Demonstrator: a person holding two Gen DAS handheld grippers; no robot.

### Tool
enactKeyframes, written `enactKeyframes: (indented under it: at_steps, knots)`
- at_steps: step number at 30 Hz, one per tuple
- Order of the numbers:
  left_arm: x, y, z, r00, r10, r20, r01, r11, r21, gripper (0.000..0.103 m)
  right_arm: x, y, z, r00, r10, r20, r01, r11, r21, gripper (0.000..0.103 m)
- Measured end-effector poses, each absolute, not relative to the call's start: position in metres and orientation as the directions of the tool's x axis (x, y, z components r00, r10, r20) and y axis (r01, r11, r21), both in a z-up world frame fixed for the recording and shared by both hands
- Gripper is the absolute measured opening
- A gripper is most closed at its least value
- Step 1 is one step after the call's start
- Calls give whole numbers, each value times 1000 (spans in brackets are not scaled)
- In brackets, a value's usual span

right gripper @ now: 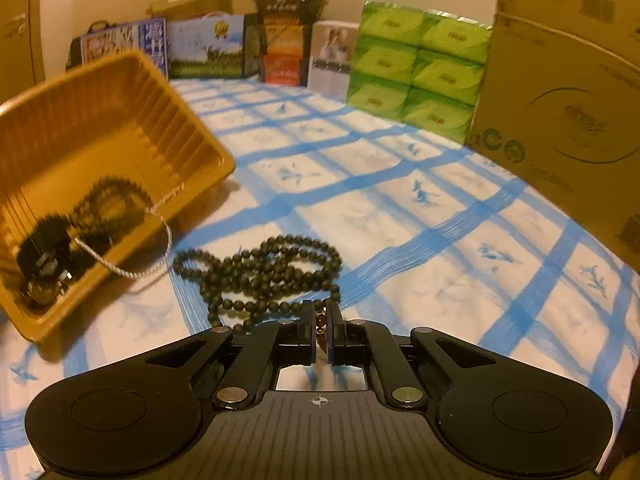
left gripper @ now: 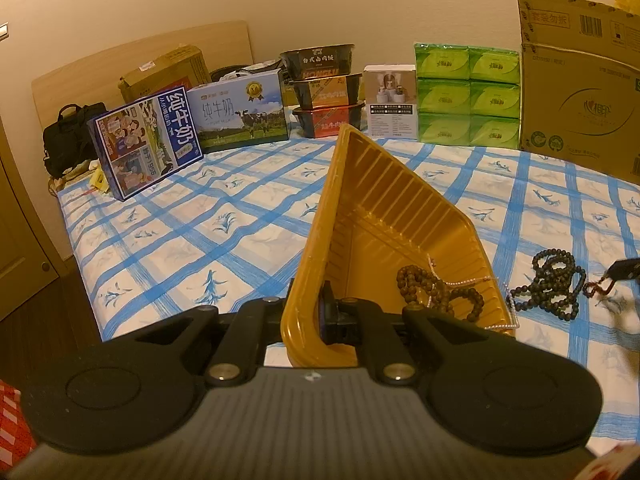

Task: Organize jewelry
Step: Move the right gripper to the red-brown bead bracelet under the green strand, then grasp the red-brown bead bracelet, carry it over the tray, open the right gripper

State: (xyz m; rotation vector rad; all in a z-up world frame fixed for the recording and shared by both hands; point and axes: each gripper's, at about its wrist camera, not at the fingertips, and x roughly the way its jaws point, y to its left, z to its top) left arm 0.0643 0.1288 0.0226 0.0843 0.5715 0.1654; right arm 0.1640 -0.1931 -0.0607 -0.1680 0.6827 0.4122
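My left gripper (left gripper: 310,322) is shut on the rim of a yellow plastic tray (left gripper: 384,216) and tilts it up on one side. A brown bead bracelet (left gripper: 436,292) and a thin silver chain (left gripper: 472,282) lie in the tray; the chain hangs over its rim (right gripper: 132,272). A dark bead necklace (right gripper: 260,272) lies on the checked cloth right of the tray (right gripper: 100,140), also in the left wrist view (left gripper: 554,286). My right gripper (right gripper: 320,330) is shut on the necklace's reddish end piece. It shows at the right edge of the left wrist view (left gripper: 622,270).
Blue-and-white checked cloth (left gripper: 240,224) covers the table. Along the back stand milk cartons (left gripper: 240,112), stacked food bowls (left gripper: 324,92), a white box (left gripper: 390,100), green tissue packs (left gripper: 466,96) and a large cardboard box (left gripper: 580,92). A black bag (left gripper: 68,136) sits far left.
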Motion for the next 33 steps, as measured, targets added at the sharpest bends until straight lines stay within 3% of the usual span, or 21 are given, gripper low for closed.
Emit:
enactKeyframes:
  at_steps: [15, 33]
  knots:
    - [64, 129, 23, 828, 180, -531, -132, 983, 126, 7, 143, -183, 13, 719, 431, -546, -501, 865, 24, 5]
    - [63, 127, 19, 825, 177, -536, -129, 984, 125, 7, 152, -75, 31, 564, 643, -518, -706, 701, 102, 5]
